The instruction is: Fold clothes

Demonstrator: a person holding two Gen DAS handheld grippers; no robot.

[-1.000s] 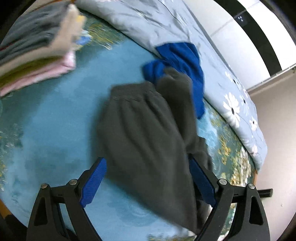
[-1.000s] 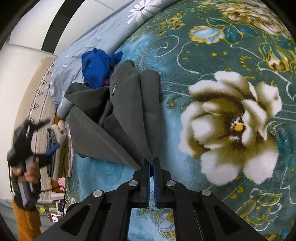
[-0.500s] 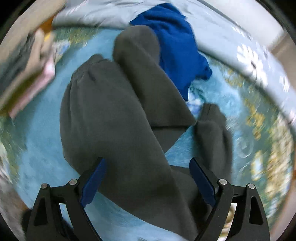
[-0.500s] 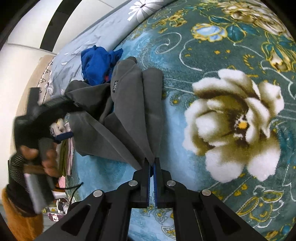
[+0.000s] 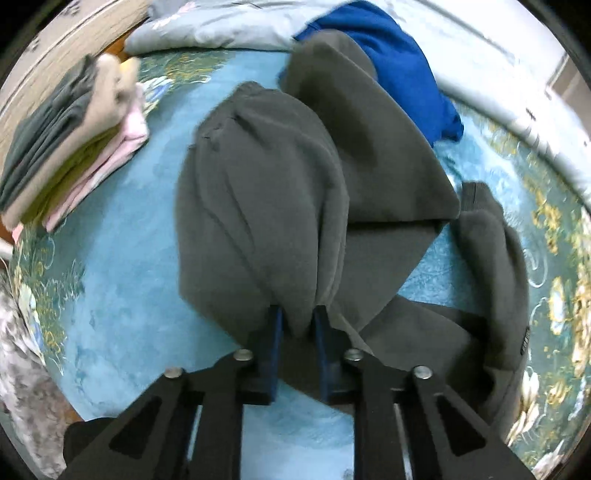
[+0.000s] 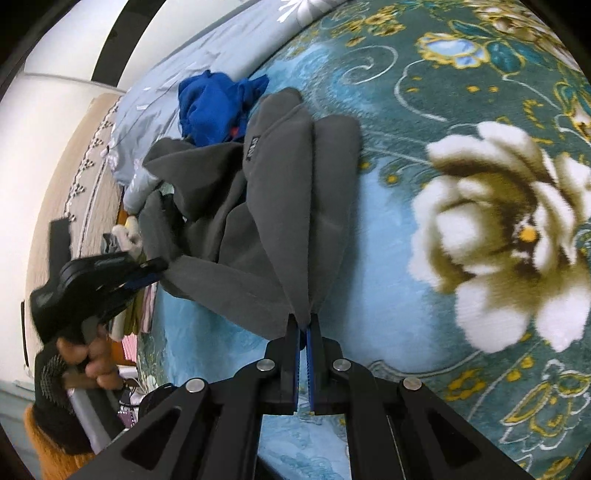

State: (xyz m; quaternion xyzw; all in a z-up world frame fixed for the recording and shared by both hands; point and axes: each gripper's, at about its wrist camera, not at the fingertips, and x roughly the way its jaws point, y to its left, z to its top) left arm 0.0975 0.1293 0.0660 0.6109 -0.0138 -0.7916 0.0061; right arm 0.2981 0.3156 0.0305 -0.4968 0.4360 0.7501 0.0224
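Note:
Dark grey sweatpants [image 5: 258, 203] lie crumpled on the teal floral blanket [image 5: 110, 258]. My left gripper [image 5: 298, 325] points steeply down, its jaws closing, and a bunched fold of the pants is pinched between the blue pads. In the right wrist view the same sweatpants [image 6: 288, 206] stretch away from my right gripper [image 6: 303, 325]. It pinches a pointed corner of them, and its jaws are just starting to ease apart. The left gripper [image 6: 147, 273] shows there too, held in a hand [image 6: 85, 362] at the pants' far edge.
A blue garment [image 5: 399, 62] lies behind the pants against a pale grey flowered duvet [image 5: 221, 26]. A stack of folded clothes [image 5: 62, 147] sits at the left by the bed's edge. A big white flower print [image 6: 498, 236] fills the blanket [image 6: 406, 258] on the right.
The left gripper swung in over the sweatpants, tipped downward and closed from wide open onto a fold of them. The right gripper kept its grip and shifted slightly.

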